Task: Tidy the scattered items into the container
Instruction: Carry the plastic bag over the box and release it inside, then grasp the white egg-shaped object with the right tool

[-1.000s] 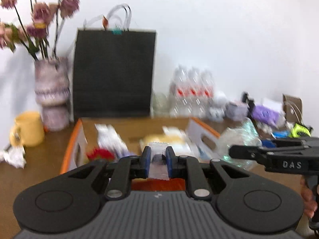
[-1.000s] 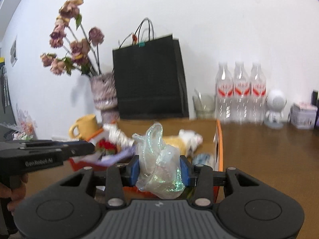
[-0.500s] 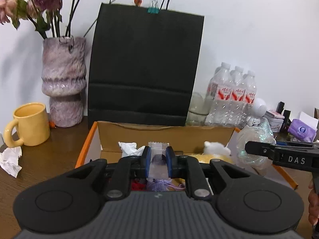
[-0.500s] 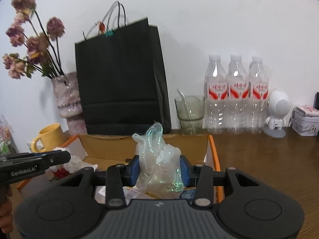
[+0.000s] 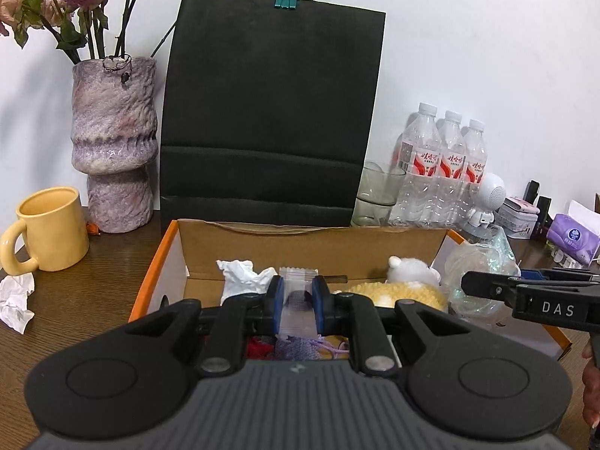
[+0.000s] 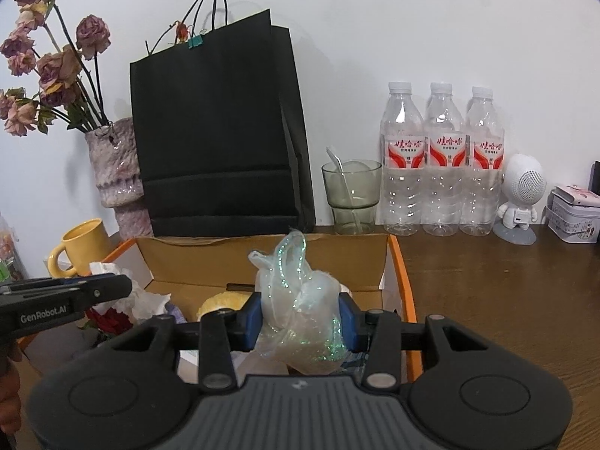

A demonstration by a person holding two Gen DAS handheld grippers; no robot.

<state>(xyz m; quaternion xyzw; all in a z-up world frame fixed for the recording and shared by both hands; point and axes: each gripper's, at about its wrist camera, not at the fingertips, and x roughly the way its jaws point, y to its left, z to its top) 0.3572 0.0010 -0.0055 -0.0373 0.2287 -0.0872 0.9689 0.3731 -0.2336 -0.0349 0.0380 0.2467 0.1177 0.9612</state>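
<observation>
An open cardboard box with orange edges (image 5: 285, 243) (image 6: 395, 262) sits in front of me. My left gripper (image 5: 296, 302) is shut on a small clear zip bag (image 5: 298, 300) and holds it over the box's near side. My right gripper (image 6: 300, 318) is shut on a crumpled iridescent plastic bag (image 6: 303, 311), above the box's right part; that bag also shows in the left wrist view (image 5: 476, 273). Inside the box lie crumpled tissue (image 5: 243, 275), a yellow and white plush toy (image 5: 405, 281), a red item (image 6: 108, 318) and purple yarn (image 5: 303, 348).
A crumpled tissue (image 5: 17, 300) lies on the wooden table left of the box, near a yellow mug (image 5: 48, 228). Behind stand a purple vase (image 5: 114, 142), a black paper bag (image 5: 270, 112), a glass (image 6: 352, 195), three water bottles (image 6: 442, 161), a white speaker figure (image 6: 521, 195) and a tin (image 6: 573, 213).
Both grippers have moved forward and over the box with their loads; the bag, vase and bottles loom larger. Both grips stay shut.
</observation>
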